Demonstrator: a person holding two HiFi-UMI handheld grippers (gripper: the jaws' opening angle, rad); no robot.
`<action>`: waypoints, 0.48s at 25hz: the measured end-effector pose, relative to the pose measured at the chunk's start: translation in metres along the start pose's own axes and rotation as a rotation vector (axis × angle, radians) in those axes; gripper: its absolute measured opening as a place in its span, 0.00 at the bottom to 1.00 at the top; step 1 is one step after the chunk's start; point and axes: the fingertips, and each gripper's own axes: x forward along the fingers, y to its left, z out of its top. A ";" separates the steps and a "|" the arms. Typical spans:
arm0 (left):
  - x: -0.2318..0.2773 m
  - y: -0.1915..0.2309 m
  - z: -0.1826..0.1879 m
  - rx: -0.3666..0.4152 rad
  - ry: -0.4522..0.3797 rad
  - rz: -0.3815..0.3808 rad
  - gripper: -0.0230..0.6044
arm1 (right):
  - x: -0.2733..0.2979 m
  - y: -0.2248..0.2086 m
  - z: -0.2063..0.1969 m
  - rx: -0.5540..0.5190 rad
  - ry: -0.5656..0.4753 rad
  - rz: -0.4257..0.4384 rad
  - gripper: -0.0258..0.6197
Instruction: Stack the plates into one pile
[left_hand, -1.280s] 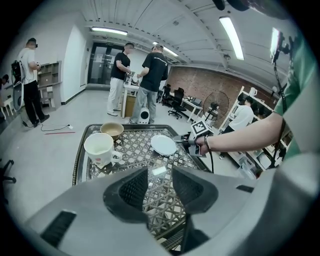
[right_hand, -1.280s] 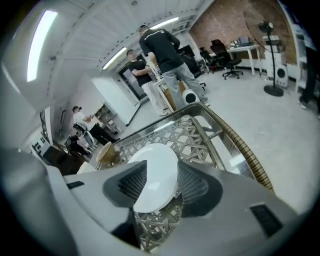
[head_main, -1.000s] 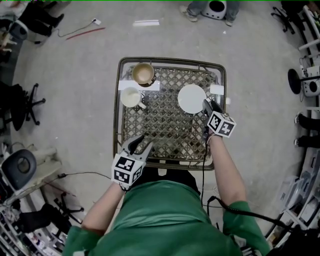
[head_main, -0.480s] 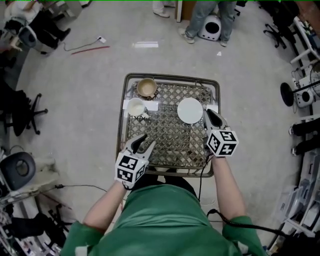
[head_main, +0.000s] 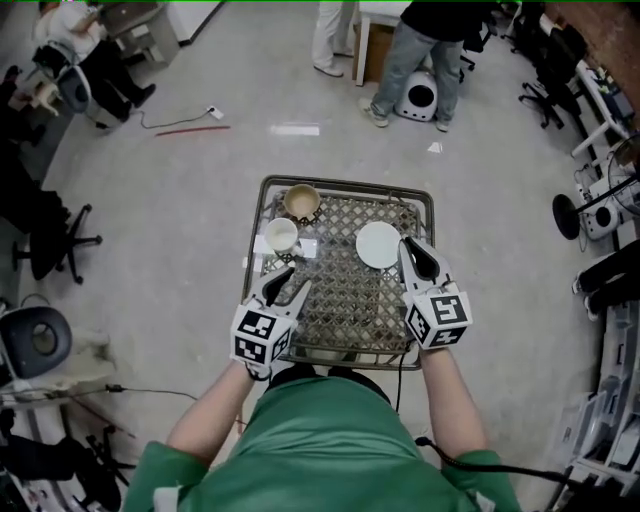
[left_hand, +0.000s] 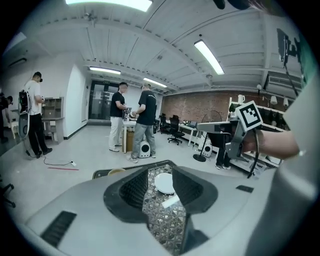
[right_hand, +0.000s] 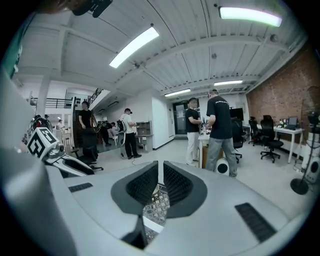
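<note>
A white plate (head_main: 378, 244) lies on the right half of the lattice-topped table (head_main: 345, 300); between the left gripper's jaws it shows as a white plate (left_hand: 164, 182). My left gripper (head_main: 279, 284) hovers over the table's near left, open and empty. My right gripper (head_main: 410, 251) hangs just right of the plate, apart from it. Its jaws have just been closing and stand almost together with nothing between them. In the right gripper view the gripper (right_hand: 160, 170) points nearly level over the table (right_hand: 157, 207).
A brown bowl (head_main: 302, 202) and a white cup (head_main: 281, 235) stand at the table's far left, with white paper strips beside them. People stand beyond the table near a white round machine (head_main: 420, 98). Office chairs (head_main: 45, 235) and cables ring the floor.
Both grippers have risen above the table, the right one more. The right gripper has left the plate's right edge and its jaws have come together. The table looks smaller.
</note>
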 end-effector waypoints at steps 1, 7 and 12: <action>-0.002 0.001 0.007 0.005 -0.017 0.003 0.30 | -0.003 0.003 0.007 -0.012 -0.014 -0.002 0.12; -0.014 0.007 0.053 0.030 -0.123 0.023 0.30 | -0.026 0.015 0.043 -0.070 -0.081 -0.023 0.12; -0.028 0.004 0.088 0.043 -0.206 0.035 0.30 | -0.048 0.019 0.064 -0.111 -0.098 -0.036 0.11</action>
